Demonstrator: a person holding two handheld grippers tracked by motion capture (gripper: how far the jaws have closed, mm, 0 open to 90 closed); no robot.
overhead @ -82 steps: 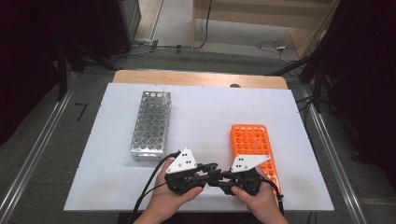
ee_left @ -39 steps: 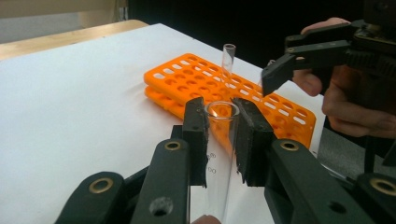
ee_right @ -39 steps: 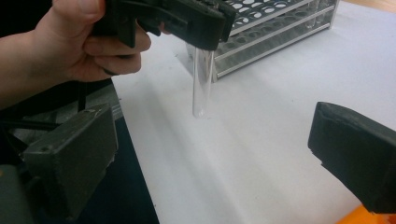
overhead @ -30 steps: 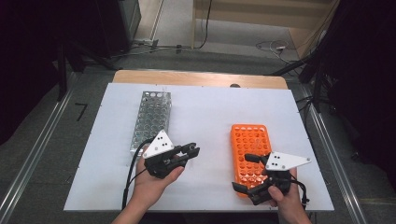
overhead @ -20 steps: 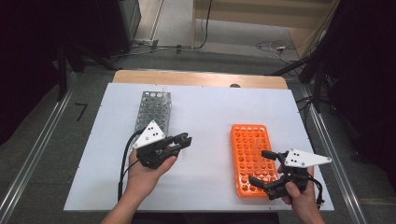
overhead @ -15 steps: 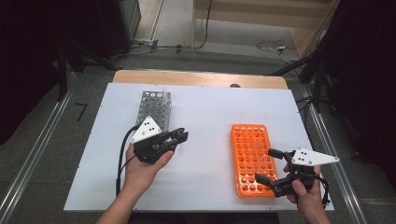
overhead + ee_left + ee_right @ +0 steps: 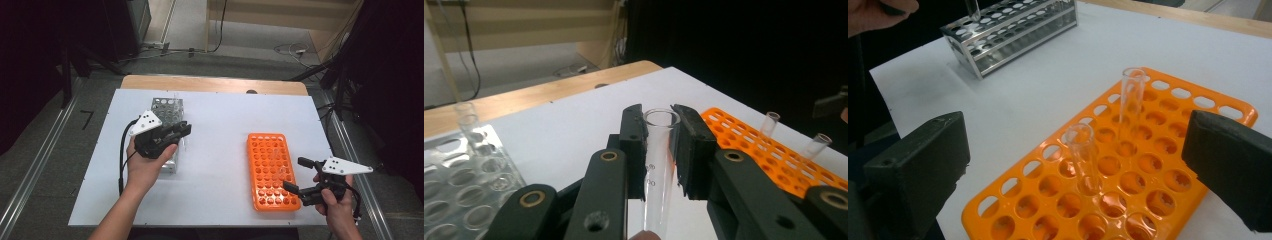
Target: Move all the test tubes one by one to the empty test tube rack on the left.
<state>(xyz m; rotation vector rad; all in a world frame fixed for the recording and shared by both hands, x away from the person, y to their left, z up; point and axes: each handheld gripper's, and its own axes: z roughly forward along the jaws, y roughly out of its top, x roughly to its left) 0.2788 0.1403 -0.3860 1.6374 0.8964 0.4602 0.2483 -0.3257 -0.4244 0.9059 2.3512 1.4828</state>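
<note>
My left gripper (image 7: pixel 184 132) is shut on a clear glass test tube (image 7: pixel 658 170), which stands upright between its pads. It hovers over the near end of the metal tube rack (image 7: pixel 168 107), with the tube's lower end just above the rack's holes (image 7: pixel 1013 27). My right gripper (image 7: pixel 296 174) stands open at the near right corner of the orange tube rack (image 7: pixel 269 165), nothing between its jaws. Two empty glass tubes (image 7: pixel 1132 100) (image 7: pixel 1082 155) stand in the orange rack (image 7: pixel 1148 165). One more tube (image 7: pixel 467 120) stands at the metal rack's far end.
The white tabletop (image 7: pixel 220 125) lies bare between the two racks. A wooden strip (image 7: pixel 215 84) runs along its far edge. Metal rails and dark stands flank the table. Cables trail from both grippers toward the person.
The two grippers have parted from the near middle of the table. The left went up and away to the metal rack with the tube. The right swung out to the orange rack's right side.
</note>
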